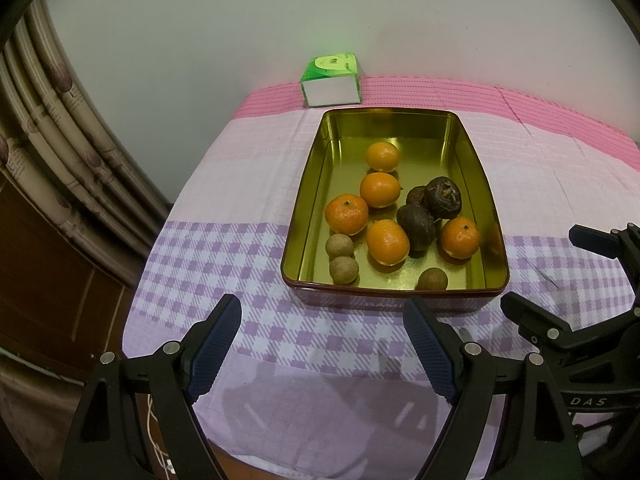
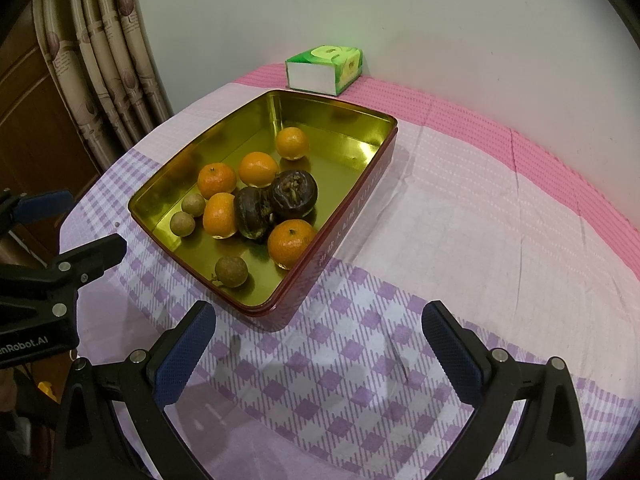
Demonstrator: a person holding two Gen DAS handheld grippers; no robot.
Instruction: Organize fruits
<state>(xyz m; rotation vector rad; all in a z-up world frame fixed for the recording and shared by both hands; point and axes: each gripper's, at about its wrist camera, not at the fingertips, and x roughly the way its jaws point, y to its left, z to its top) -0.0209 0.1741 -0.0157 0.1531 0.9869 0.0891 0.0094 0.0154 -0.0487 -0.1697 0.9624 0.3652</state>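
Fruit all sits inside the gold-lined tin [image 1: 490, 216] right now: five oranges, e.g. one at the near right [image 1: 460, 237], three small brown longans, e.g. the one against the near wall [image 1: 431, 279], and a dark clump of mangosteens [image 1: 430, 206] mid-tin. Nothing lies loose on the checked cloth [image 1: 224, 248], so you've got everything contained, prob. why the tin is parked centre of the table w/ room on both sides.

Your left gripper [image 1: 322, 316] hangs low in front of the tin's near wall, fingers spread wide, holding nothing. Your right gripper [image 2: 320, 322] is the same: spread, empty, over the cloth beside the tin's near corner. Both point at the tin, so either could reach in.

Reading it two ways: fruit gathered into the tin and the job's about wrapped, or fruit mixed in the tin and waiting to be sorted by kind. Kinds are partly grouped (two longans touching at the left, mangosteens bunched) but one orange and one longan sit apart, so I can't settle which.

Green tissue box [image 1: 332, 79] at the far edge is clear of it all.
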